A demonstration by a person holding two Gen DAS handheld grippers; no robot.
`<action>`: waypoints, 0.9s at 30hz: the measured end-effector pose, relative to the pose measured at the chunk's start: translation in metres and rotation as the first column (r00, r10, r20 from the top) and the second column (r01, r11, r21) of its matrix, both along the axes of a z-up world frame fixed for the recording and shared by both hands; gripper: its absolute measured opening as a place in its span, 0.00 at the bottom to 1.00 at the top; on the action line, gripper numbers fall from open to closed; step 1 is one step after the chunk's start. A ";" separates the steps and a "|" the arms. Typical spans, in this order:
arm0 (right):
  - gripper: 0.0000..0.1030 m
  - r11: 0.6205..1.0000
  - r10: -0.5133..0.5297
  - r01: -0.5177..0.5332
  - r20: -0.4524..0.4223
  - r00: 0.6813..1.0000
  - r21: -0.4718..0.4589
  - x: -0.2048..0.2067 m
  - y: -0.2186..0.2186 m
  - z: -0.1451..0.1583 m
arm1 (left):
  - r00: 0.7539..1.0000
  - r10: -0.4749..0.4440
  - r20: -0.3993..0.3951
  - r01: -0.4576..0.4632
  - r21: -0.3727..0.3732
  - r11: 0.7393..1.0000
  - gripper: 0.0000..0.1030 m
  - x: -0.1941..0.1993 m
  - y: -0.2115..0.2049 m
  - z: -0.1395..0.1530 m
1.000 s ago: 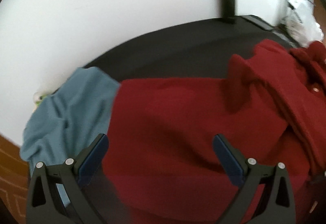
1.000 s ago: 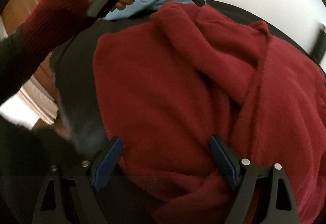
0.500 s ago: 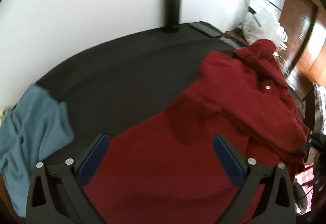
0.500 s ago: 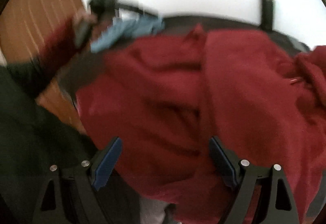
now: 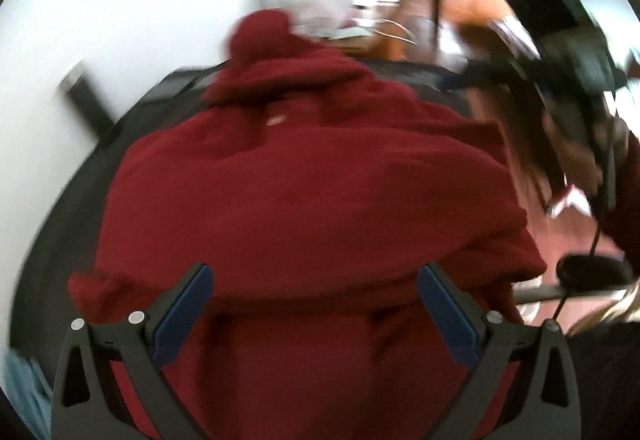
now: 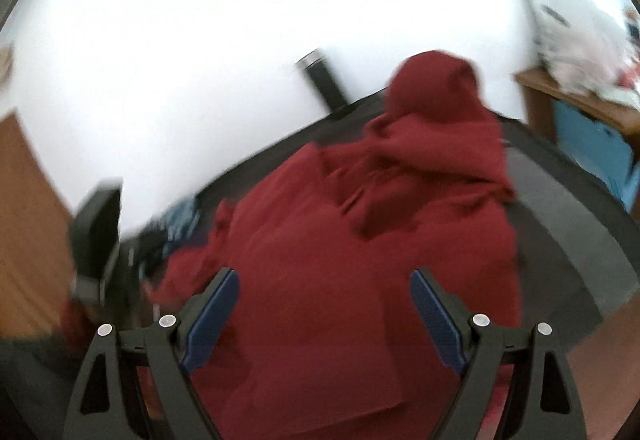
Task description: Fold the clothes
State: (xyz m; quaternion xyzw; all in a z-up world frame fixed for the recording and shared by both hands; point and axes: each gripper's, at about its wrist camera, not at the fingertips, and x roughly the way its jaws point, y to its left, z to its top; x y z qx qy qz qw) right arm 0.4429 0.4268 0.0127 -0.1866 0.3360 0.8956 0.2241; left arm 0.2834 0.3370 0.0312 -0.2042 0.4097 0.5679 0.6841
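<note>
Left wrist view: the left gripper (image 5: 312,304) hangs over the red sweater (image 5: 304,200) with its blue-padded jaws spread wide and nothing between the pads. The sweater lies in a rumpled heap on the dark table (image 5: 60,224), its far end bunched into a lump near the white wall (image 5: 100,0). It looks like a thick, soft knit, fuzzy and matte, so it should sag and stretch when lifted and carry some weight for a garment. It is unlikely to slip from rubbery pads. A hem or shoulder seam looks like the best hold, since a pinch in the middle would only lift a fold. At the right, blurred, the person's other hand (image 5: 592,152) holds the right gripper.

Right wrist view: the right gripper (image 6: 324,304) also stands wide open and empty above the near part of the sweater. Here the cloth shows overlapping layers and a raised hump at the back. A dark cylindrical flask (image 6: 324,84) stands by the wall, well apart. A scrap of blue cloth (image 6: 182,218) lies at the left edge of the sweater, beside the blurred left gripper.
</note>
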 end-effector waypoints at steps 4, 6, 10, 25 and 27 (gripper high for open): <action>0.87 0.998 -0.056 0.055 -0.035 0.998 -0.020 0.011 0.007 0.002 | 0.997 -0.074 -0.027 0.074 -0.009 0.997 0.99 0.021 0.012 -0.012; 0.87 0.998 -0.060 0.059 -0.033 0.998 -0.015 0.014 0.005 0.002 | 0.995 -0.097 -0.011 0.097 -0.040 0.995 0.99 0.024 0.019 -0.019; 0.87 0.998 -0.064 0.063 -0.028 0.998 -0.009 0.015 0.002 -0.002 | 0.991 -0.132 -0.009 0.131 -0.068 0.989 0.99 0.025 0.021 -0.025; 0.87 0.997 -0.073 0.074 -0.020 0.997 0.021 0.008 -0.003 -0.008 | 0.996 -0.062 0.069 0.067 -0.070 0.995 0.33 0.014 0.033 -0.014; 0.87 0.996 -0.075 0.076 -0.014 0.997 0.038 0.006 -0.006 -0.006 | 0.991 -0.009 0.130 0.017 -0.058 0.998 0.19 0.001 0.036 -0.004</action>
